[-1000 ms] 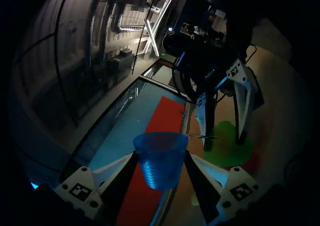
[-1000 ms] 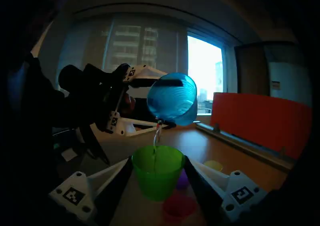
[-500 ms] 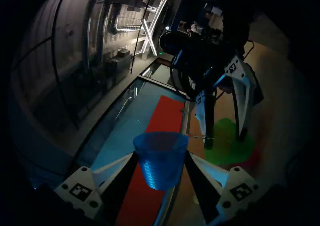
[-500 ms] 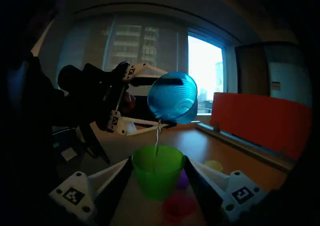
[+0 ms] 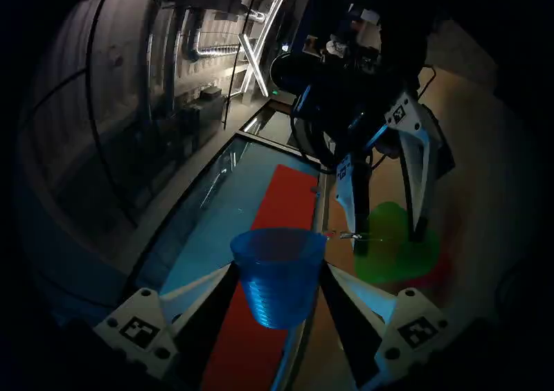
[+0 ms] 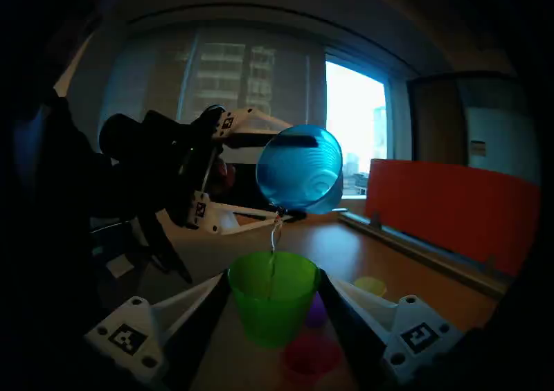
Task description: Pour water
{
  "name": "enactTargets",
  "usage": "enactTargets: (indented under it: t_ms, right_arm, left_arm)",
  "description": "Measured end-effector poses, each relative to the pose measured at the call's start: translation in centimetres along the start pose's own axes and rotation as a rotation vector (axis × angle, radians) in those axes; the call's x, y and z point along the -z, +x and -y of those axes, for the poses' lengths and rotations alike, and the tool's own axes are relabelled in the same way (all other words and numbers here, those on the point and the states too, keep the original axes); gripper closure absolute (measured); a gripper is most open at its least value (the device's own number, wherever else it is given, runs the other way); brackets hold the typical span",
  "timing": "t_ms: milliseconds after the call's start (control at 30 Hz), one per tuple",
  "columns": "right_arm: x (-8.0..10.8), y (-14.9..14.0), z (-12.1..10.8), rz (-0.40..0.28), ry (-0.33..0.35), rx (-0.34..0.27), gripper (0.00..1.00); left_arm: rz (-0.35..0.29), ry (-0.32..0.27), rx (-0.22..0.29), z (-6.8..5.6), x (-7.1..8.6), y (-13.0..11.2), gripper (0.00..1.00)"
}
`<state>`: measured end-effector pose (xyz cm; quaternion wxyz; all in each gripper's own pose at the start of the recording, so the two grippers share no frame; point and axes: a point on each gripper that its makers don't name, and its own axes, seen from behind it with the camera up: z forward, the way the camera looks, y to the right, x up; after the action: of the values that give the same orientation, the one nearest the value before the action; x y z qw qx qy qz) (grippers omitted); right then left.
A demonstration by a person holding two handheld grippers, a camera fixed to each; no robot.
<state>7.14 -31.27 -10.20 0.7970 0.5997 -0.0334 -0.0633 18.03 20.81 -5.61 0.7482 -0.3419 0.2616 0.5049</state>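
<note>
A thin stream of water (image 6: 274,237) falls from the lower rim of a translucent blue ribbed plastic cup (image 6: 299,169) into a translucent green plastic cup (image 6: 272,297) directly below it. The blue cup is tipped on its side, its mouth toward the right gripper view's camera. It is pinched between both fingers of the left gripper (image 5: 278,270), which press its walls from either side. The green cup stands upright, clamped between both fingers of the right gripper (image 6: 273,284), over a wooden table (image 6: 367,249). Near it on the table sit a pink cup (image 6: 308,355) and a yellow cup (image 6: 369,285). A red panel (image 6: 450,204) stands along the table's far right edge.
</note>
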Motion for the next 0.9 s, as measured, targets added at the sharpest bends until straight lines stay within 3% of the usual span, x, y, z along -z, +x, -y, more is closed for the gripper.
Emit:
enactTargets:
  t_ms: [900]
  right_arm:
    - [0.27, -0.29, -0.02, 0.008, -0.002, 0.007, 0.08]
  left_arm:
    - [-0.009, 0.002, -0.075, -0.02, 0.03, 0.60, 0.18]
